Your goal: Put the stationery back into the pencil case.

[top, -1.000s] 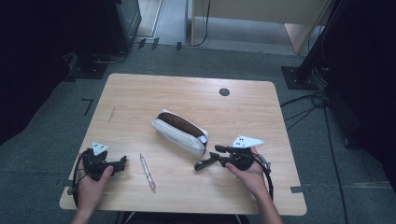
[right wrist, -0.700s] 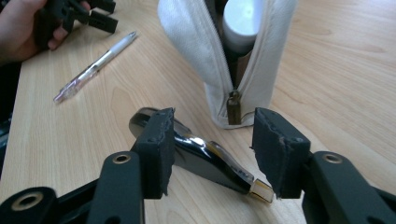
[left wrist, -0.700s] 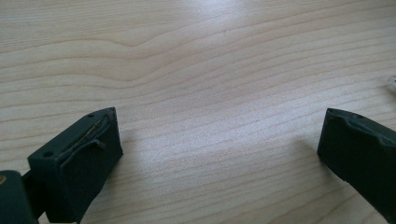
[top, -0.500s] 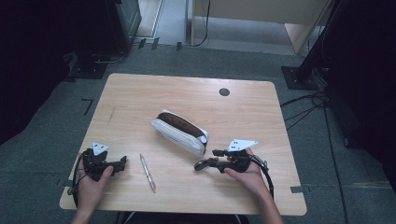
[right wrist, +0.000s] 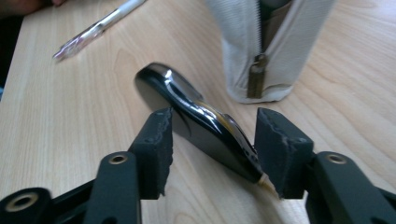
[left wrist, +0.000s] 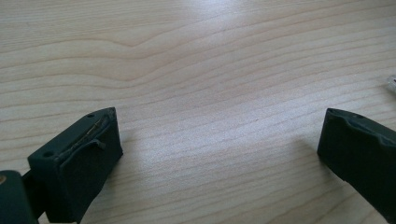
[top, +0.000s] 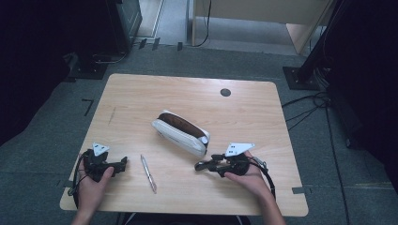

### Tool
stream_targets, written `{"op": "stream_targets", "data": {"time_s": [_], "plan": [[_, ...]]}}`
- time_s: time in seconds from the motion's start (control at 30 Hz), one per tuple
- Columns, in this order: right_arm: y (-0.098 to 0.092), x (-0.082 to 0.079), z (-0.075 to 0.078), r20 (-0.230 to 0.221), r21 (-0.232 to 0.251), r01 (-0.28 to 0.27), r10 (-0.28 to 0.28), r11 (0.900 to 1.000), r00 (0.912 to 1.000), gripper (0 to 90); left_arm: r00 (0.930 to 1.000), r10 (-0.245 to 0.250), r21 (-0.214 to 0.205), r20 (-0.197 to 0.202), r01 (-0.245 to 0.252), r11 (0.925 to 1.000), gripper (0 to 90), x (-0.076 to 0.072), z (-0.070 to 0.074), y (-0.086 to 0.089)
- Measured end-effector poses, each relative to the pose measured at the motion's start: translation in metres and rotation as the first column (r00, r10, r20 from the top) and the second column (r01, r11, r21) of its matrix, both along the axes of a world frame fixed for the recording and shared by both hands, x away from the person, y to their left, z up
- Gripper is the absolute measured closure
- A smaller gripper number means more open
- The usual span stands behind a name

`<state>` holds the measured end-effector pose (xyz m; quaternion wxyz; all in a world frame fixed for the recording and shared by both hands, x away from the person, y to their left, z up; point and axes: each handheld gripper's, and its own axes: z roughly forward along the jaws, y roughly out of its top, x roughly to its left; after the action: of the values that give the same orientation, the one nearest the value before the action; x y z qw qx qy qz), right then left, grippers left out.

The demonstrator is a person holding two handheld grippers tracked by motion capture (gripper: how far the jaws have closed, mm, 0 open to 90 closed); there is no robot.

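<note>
A white pencil case (top: 180, 132) lies unzipped mid-table, its brown inside showing; its zipper end (right wrist: 257, 77) faces my right gripper. A glossy black oblong object (right wrist: 187, 102) lies slanted on the wood between the jaws of my right gripper (top: 206, 165). The jaws have just been closing a little around it. They stand apart, and the object's near end touches the right pad (right wrist: 275, 149). My left gripper (top: 124, 163) rests open at the front left, bare wood between its jaws (left wrist: 219, 126). A clear pen (top: 149, 173) lies between the two hands.
The wooden table (top: 141, 103) has a dark round hole (top: 225, 92) near its far edge. Grey floor surrounds it, with dark stands and cables at the back and right. The pen's tip (left wrist: 391, 85) shows at the right edge of the left gripper view.
My right hand has shifted slightly left and toward the front edge, with the black object still between its jaws. The left hand, pen and pencil case have stayed put.
</note>
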<state>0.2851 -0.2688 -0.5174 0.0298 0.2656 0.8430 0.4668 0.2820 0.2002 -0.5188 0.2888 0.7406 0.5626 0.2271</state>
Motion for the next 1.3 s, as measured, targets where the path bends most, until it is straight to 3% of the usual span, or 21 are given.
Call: {"op": "stream_targets", "data": {"time_s": [0.23,0.5,0.8,0.97,1.3], "plan": [[0.001,-0.003,-0.003,-0.001,-0.033,-0.047,0.047,0.9983,0.9989,60.0,1.0,-0.003,0.002,-0.001,0.003,1.0,0.0,0.0,0.0,0.0],[-0.009,-0.009,-0.005,-0.011,-0.042,-0.036,0.036,0.9984,0.9993,65.2,1.0,-0.005,0.0,-0.001,0.005,1.0,0.0,0.0,0.0,0.0],[-0.008,-0.015,-0.005,0.015,-0.081,-0.029,0.03,0.9963,0.9994,70.2,1.0,-0.005,0.001,-0.002,0.005,1.0,0.0,0.0,0.0,0.0],[-0.002,-0.018,-0.005,0.05,-0.108,-0.019,0.025,0.994,0.9984,78.7,1.0,-0.006,0.001,-0.002,0.006,1.0,0.0,0.0,0.0,0.0],[-0.005,-0.022,0.006,0.068,-0.038,-0.032,0.035,0.9988,0.997,79.0,1.0,-0.005,0.0,-0.001,0.005,1.0,0.0,0.0,0.0,0.0]]}}
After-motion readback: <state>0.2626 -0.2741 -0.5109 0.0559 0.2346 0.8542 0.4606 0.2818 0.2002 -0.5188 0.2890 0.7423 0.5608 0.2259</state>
